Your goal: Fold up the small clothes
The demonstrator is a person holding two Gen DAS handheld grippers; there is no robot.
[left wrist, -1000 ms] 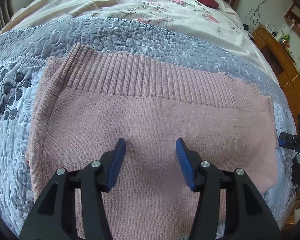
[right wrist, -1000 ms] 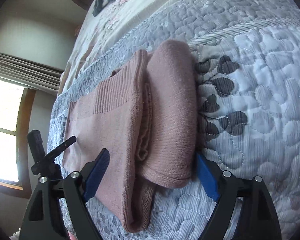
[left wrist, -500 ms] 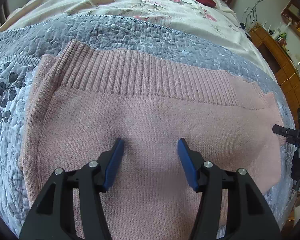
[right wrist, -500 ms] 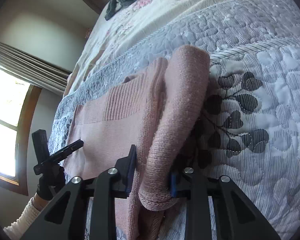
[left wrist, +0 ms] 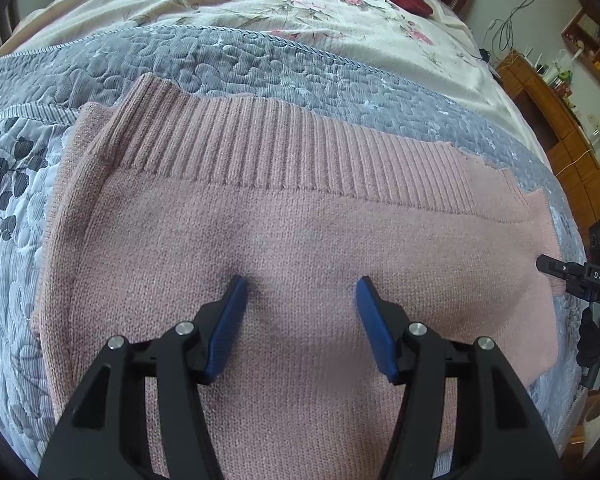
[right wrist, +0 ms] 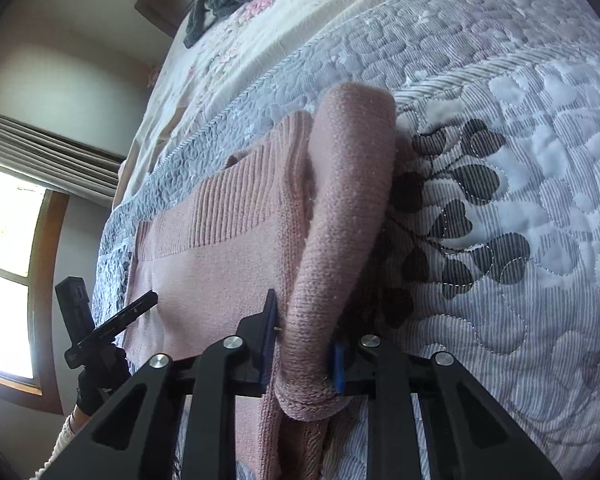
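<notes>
Left wrist view, grey quilted bedspread (left wrist: pixel 228 60), wooden cabinet (left wrist: pixel 556 120) beyond.

A pink knitted sweater (left wrist: pixel 300 240) lies spread flat on the bed, its ribbed hem (left wrist: pixel 284 152) at the far side. Its sleeve (right wrist: pixel 340 240) along the right edge is lifted, folded lengthwise into a raised roll.

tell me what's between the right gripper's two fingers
In the right wrist view, the right gripper is shut on the pink sweater's sleeve, a rolled tube of knit filling the gap.
</notes>
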